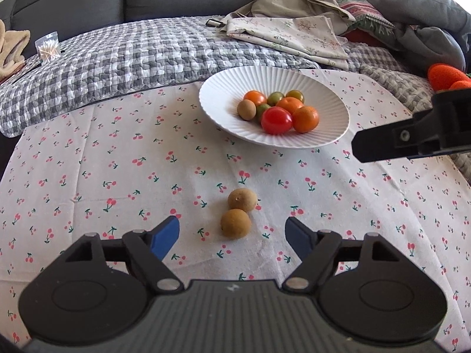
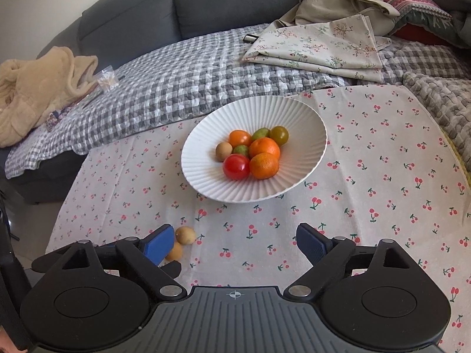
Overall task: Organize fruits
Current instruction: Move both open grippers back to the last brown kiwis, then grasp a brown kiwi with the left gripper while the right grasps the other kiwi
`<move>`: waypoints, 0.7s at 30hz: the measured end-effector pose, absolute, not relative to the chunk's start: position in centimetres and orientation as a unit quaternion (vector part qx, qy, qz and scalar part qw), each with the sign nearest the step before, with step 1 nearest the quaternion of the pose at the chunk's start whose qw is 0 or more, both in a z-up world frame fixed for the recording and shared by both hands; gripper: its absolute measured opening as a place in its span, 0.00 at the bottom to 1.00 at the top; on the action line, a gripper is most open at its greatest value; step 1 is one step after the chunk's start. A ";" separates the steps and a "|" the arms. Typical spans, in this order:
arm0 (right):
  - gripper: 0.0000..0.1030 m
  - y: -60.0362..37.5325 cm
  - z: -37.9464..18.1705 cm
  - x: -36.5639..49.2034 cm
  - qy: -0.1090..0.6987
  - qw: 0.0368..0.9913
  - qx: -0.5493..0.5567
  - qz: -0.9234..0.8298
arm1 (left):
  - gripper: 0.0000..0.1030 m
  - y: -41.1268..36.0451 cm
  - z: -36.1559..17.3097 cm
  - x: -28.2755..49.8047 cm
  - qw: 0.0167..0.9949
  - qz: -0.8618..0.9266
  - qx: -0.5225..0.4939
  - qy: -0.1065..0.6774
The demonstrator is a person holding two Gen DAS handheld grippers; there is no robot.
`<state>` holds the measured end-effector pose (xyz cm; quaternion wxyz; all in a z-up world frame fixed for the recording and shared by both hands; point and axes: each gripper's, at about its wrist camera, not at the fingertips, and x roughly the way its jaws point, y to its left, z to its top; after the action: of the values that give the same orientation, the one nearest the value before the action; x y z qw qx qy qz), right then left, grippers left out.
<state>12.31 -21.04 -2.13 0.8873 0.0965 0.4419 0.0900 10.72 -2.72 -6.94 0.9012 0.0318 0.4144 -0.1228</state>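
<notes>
A white ribbed bowl [image 1: 223, 86] [image 2: 206, 182] holds several small fruits: a red tomato [image 1: 276, 120] [image 2: 236, 166], oranges [image 1: 305, 118] [image 2: 264, 165], green ones and a brown one. Two brown round fruits lie on the cherry-print cloth, the near one [image 1: 235, 223] [image 2: 175, 251] and the far one [image 1: 242, 200] [image 2: 185, 235]. My left gripper [image 1: 232, 235] is open, its blue fingers either side of the near brown fruit, not touching. My right gripper [image 2: 235, 242] is open and empty, in front of the bowl; it shows at the right of the left wrist view [image 1: 412, 135].
The cherry-print cloth [image 1: 117, 176] [image 2: 382, 161] covers the table. Behind lie a grey checked quilt [image 1: 132, 58], folded floral fabric [image 1: 288, 38] [image 2: 323, 44], a beige blanket [image 2: 38, 88], a cotton-swab box [image 1: 48, 47] and a grey sofa [image 2: 206, 3].
</notes>
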 end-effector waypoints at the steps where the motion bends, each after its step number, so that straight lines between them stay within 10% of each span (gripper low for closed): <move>1: 0.89 -21.0 -2.2 12.3 0.443 0.887 0.095 0.090 | 0.76 -2.7 -7.0 10.8 0.901 -0.124 0.032 0.415; 14: 0.89 -21.1 -3.2 12.7 0.449 0.887 0.078 0.079 | 0.25 -3.6 -9.8 12.6 0.895 -0.145 0.054 0.417; 21: 0.89 -20.7 -4.1 13.0 0.451 0.885 0.069 0.093 | 0.23 -2.4 -9.0 12.8 0.891 -0.131 0.037 0.433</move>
<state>13.03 -20.66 -4.06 0.8851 0.0693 0.4507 0.0935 12.81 -2.38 -9.04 0.8911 0.0367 0.4330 -0.1308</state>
